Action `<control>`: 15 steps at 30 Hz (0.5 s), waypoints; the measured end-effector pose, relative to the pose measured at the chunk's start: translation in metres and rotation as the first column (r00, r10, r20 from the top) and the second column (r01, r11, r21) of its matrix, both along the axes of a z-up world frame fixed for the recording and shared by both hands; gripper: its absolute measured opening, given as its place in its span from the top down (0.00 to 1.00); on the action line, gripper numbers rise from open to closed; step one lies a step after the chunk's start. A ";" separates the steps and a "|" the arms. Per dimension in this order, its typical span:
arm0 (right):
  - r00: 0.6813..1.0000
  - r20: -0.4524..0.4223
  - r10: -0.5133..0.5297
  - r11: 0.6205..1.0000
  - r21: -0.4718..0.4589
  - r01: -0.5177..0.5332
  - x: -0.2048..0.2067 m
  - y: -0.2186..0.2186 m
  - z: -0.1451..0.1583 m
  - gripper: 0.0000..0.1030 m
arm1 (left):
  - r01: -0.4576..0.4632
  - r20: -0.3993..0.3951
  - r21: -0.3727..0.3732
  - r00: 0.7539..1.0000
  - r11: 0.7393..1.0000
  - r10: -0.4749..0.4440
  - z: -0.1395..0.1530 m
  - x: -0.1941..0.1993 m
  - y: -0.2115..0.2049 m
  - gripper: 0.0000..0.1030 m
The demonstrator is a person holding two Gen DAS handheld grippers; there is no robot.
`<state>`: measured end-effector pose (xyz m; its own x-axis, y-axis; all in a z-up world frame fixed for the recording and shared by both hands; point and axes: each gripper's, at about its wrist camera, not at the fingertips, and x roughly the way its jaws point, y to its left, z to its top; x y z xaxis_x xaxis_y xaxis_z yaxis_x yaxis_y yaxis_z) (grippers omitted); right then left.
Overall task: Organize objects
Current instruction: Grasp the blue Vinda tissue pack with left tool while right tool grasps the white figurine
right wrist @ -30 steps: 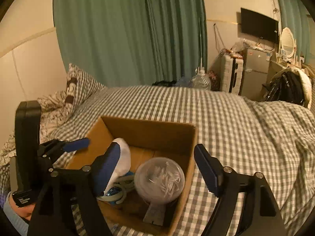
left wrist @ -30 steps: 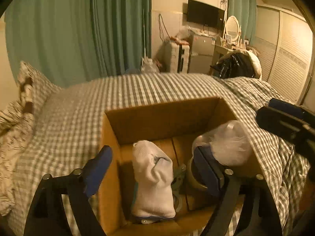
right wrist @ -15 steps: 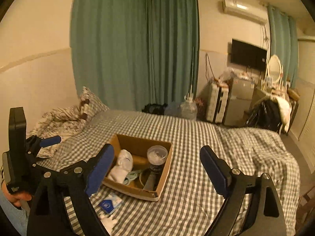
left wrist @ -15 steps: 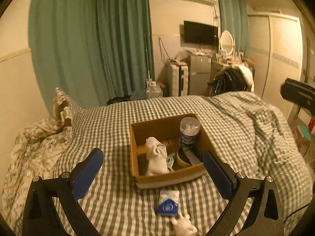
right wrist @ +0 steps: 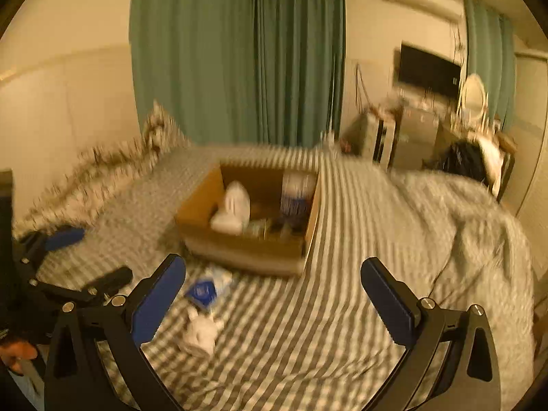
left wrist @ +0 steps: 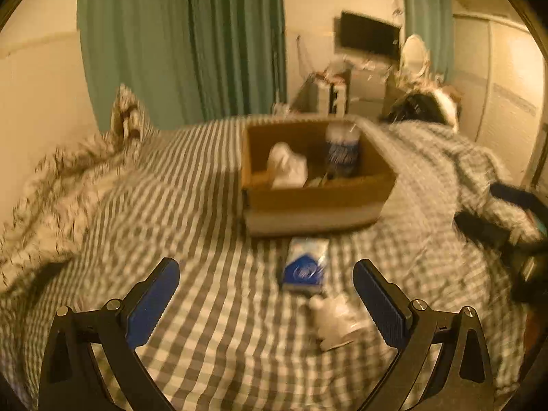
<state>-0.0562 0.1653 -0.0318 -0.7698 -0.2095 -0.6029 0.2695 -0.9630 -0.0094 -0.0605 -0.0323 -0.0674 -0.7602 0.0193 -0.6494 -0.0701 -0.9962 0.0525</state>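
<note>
An open cardboard box [left wrist: 318, 202] [right wrist: 239, 246] stands on the checked bed. It holds a white sock [left wrist: 286, 167] [right wrist: 231, 210], a clear jar with a blue label [left wrist: 340, 152] [right wrist: 296, 195] and smaller items. In front of the box lie a blue-and-white tissue pack [left wrist: 304, 267] [right wrist: 205, 289] and a small white crumpled item [left wrist: 334, 320] [right wrist: 202, 332]. My left gripper [left wrist: 265, 296] is open and empty, low over the bed before the pack. My right gripper [right wrist: 272, 299] is open and empty, right of the pack. Both views are blurred.
The checked duvet [right wrist: 359, 239] is rumpled at the right [left wrist: 445, 171]. Patterned pillows [left wrist: 68, 178] lie at the left by the wall. Green curtains [right wrist: 239, 54], a TV [right wrist: 428, 68], cabinets and a mirror stand beyond the bed.
Both grippers have pulled back from inside the box, then dropped lower and closer to the bed. The tissue pack and the white item now lie just ahead of the fingers.
</note>
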 end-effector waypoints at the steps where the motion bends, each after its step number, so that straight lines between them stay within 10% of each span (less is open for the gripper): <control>1: 0.999 0.039 -0.001 1.000 0.028 -0.001 -0.007 -0.006 -0.019 0.00 | -0.022 0.017 -0.009 1.000 1.000 0.022 -0.009 -0.004 -0.003 0.00; 15: 0.945 0.310 0.102 0.990 0.057 -0.126 -0.046 -0.067 -0.140 0.00 | -0.153 0.155 -0.064 0.975 0.986 0.161 -0.066 -0.022 -0.040 0.00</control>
